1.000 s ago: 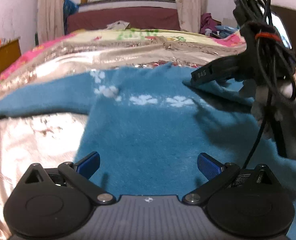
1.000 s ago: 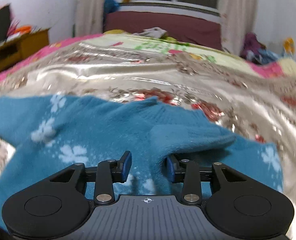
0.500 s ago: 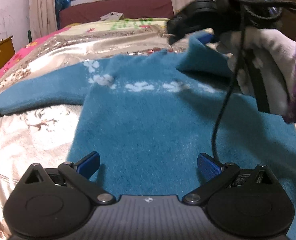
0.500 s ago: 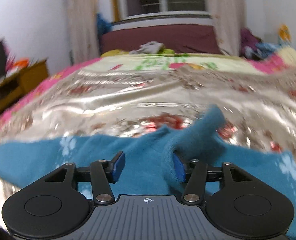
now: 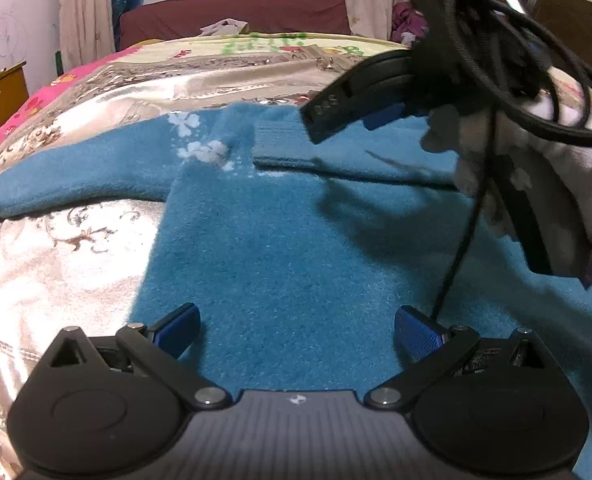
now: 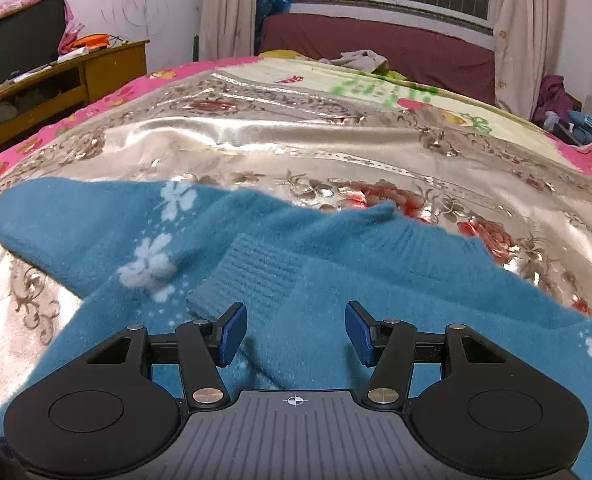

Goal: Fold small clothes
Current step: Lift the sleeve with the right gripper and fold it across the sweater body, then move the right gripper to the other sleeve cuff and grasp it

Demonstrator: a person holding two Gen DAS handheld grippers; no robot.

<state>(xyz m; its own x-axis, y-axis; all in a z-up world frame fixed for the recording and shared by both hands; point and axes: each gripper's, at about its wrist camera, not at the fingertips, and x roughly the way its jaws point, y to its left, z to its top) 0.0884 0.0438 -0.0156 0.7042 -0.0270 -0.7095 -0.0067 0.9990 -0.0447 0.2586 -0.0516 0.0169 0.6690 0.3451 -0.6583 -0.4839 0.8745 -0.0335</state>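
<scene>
Right wrist: sleeve (image 6: 255, 276) folded onto sweater (image 6: 336, 288).

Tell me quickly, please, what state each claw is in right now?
Left claw: open, holding nothing, above the blue sweater.
Right claw: open, holding nothing; the folded sleeve lies free.

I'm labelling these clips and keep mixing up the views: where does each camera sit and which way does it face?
Left wrist: on the left tool, looking forward and down over the blue sweater toward the window; its own blue fingers show, open, plus the right tool and a gloved hand.
Right wrist: on the right tool, facing the same way, open above the folded-in sleeve cuff.
Shared: sweater, shiny bedspread, maroon headboard, window.
</scene>
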